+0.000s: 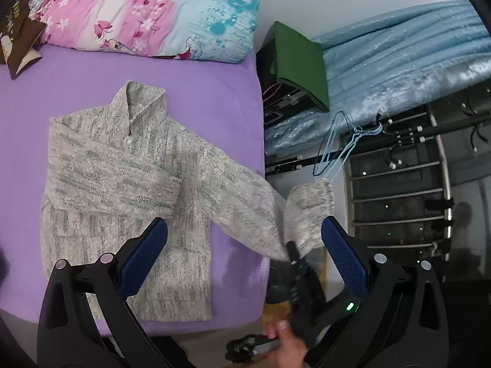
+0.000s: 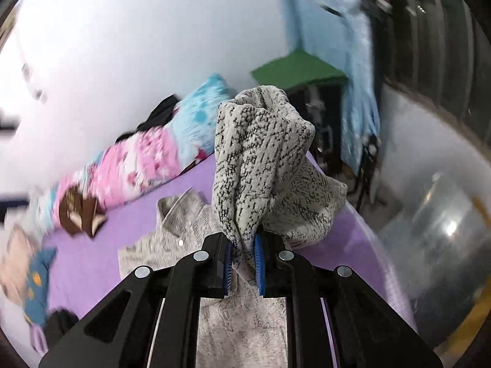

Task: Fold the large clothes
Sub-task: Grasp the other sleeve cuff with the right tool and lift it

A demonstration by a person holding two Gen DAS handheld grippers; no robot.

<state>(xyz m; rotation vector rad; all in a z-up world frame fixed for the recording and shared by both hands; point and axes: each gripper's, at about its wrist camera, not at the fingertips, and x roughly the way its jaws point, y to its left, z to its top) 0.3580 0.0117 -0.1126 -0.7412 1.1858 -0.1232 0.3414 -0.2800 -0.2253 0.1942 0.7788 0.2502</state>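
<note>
my right claw (image 2: 242, 259) is clamped on the cuff of the grey sweater (image 1: 122, 184), sleeve lifted off the side of the purple bed (image 1: 199, 92). the rest lies flat there, collar toward the floral quilt (image 1: 138, 15). left claw (image 1: 242, 260) is wide apart, holding nothing.

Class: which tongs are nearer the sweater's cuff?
Right. The right tongs are shut on the cuff; the left tongs are open, holding nothing, apart from it.

Sweater (image 1: 122, 190) on bed (image 1: 214, 98), quilt (image 1: 147, 15) behind, hangers (image 1: 334, 147) right
</note>
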